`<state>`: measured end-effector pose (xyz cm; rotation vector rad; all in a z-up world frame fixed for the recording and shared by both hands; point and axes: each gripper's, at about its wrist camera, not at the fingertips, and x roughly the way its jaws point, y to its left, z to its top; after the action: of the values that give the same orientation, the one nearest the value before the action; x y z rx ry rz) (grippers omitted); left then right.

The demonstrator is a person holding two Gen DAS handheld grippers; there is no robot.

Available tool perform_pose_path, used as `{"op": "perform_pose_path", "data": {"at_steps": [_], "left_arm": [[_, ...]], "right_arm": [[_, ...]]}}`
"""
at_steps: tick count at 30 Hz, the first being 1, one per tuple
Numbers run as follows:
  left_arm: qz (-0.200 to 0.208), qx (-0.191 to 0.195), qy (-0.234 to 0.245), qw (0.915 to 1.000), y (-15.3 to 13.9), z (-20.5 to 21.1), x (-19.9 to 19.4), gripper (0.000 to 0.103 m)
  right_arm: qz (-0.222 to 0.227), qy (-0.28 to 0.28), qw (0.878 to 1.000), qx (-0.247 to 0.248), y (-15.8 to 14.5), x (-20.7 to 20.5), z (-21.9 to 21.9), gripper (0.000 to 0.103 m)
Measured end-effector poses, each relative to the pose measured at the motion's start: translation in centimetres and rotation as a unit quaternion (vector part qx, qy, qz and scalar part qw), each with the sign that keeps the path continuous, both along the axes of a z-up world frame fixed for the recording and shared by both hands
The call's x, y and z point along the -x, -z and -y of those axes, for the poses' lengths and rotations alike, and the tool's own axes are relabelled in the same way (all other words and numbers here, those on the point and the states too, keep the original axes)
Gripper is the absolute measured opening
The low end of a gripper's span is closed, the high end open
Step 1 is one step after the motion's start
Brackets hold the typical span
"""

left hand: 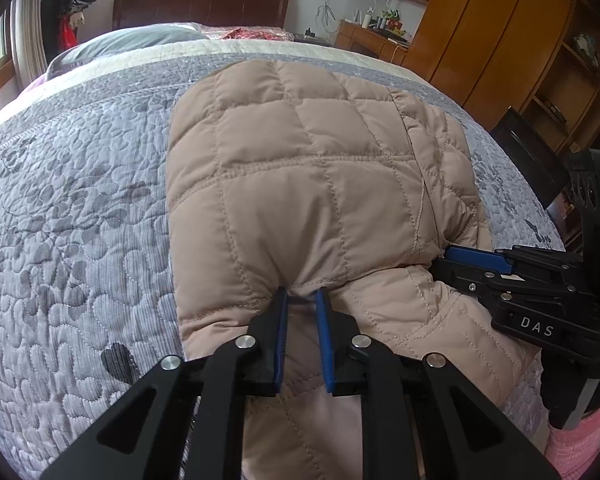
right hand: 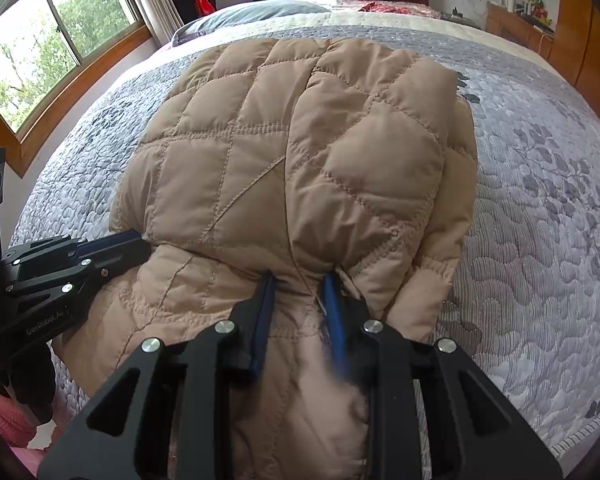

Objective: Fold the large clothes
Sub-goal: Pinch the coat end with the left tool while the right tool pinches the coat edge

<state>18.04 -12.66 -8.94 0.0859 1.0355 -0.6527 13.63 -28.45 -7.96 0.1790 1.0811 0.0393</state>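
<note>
A tan quilted padded jacket point(left hand: 308, 168) lies folded on the grey quilted bedspread point(left hand: 72, 208); it also shows in the right wrist view point(right hand: 300, 152). My left gripper point(left hand: 302, 294) is shut on a bunched fold at the jacket's near edge, its blue pads pinching the fabric. My right gripper point(right hand: 300, 280) is shut on the near edge a little further right. Each gripper shows in the other's view: the right one point(left hand: 452, 256) at the jacket's right side, the left one point(right hand: 136, 240) at its left side. The fingertips are buried in fabric.
The bed has a dark wooden headboard point(left hand: 200, 4) and pillows point(left hand: 140, 40) at the far end. A wooden wardrobe point(left hand: 492, 40) and desk point(left hand: 372, 40) stand to the right, a window point(right hand: 48, 40) to the left. Pink cloth point(right hand: 0, 412) shows at the near bed edge.
</note>
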Motion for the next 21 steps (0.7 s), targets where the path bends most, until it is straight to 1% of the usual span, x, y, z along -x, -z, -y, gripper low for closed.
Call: {"op": "perform_pose_path", "data": {"at_steps": [13,17,19,21], "left_arm": [[0.003,0.002,-0.001,1.0000,-0.1,0.0,0.2,0.016],[-0.003,0.016,0.000,0.9999,-0.9,-0.5,0.0,0.016],[-0.003,0.030,0.006,0.9995,-1.7,-0.9,0.1,0.020],[0.002,0.034,0.008,0.9994,-2.4,-1.3,0.3,0.033]], "right_arm": [[0.003,0.004,1.000,0.007,-0.2,0.1,-0.5,0.026],[0.007,-0.002,1.000,0.015,-1.0,0.2,-0.8,0.028],[0.012,-0.007,1.000,0.013,-1.7,0.4,-1.0,0.036],[0.018,-0.013,1.000,0.003,-2.4,0.7,-1.0,0.041]]}}
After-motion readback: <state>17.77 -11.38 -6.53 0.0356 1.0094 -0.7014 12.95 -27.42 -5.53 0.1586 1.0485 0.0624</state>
